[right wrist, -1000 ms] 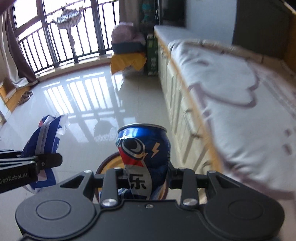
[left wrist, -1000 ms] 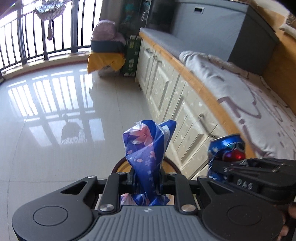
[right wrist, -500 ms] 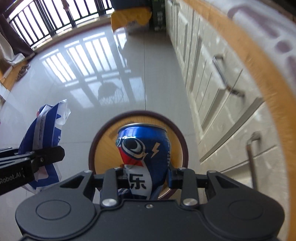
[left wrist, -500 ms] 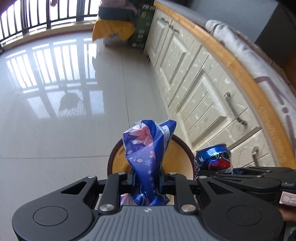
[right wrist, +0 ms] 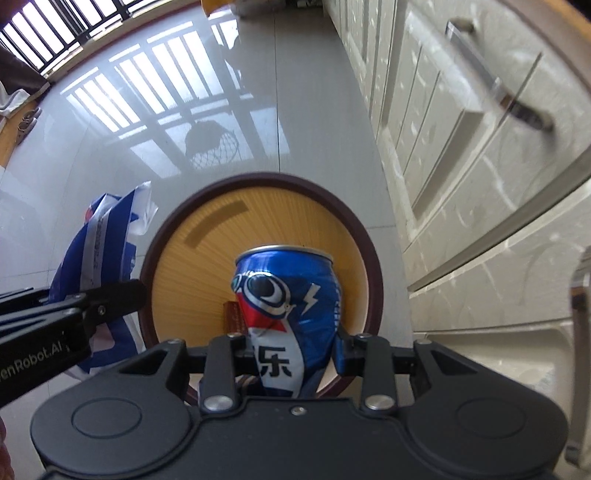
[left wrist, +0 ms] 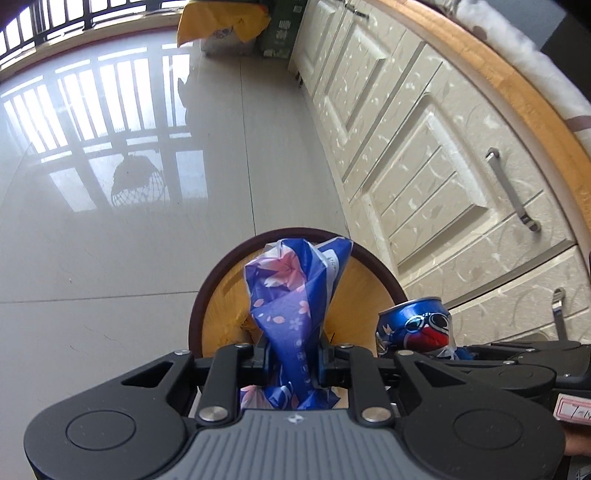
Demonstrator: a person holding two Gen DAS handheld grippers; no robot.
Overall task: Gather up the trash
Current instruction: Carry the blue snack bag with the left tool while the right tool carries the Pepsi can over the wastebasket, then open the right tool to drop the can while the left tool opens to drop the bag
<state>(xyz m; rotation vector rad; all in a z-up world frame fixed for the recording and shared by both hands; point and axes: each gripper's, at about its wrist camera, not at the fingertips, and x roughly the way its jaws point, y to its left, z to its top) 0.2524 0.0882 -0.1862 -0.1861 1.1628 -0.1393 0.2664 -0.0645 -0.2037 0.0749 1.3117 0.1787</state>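
Observation:
My left gripper (left wrist: 291, 360) is shut on a crumpled blue wrapper with pink flowers (left wrist: 291, 295) and holds it over a round bin with a dark brown rim and yellow inside (left wrist: 221, 295). My right gripper (right wrist: 293, 354) is shut on a dented blue drink can (right wrist: 288, 291) and holds it above the same bin (right wrist: 207, 229). A small brown item (right wrist: 232, 317) lies inside the bin. The can also shows in the left wrist view (left wrist: 417, 325), and the wrapper in the right wrist view (right wrist: 107, 243).
The bin stands on a glossy tiled floor (left wrist: 110, 221). Cream cabinet drawers with metal handles (left wrist: 509, 188) under a wooden ledge run along the right. A yellow cloth pile (left wrist: 218, 18) and a green box (left wrist: 280, 29) lie far ahead by the balcony railing.
Both grippers have tilted down and moved over the bin, which now fills more of each view. The wrapper and can stay gripped.

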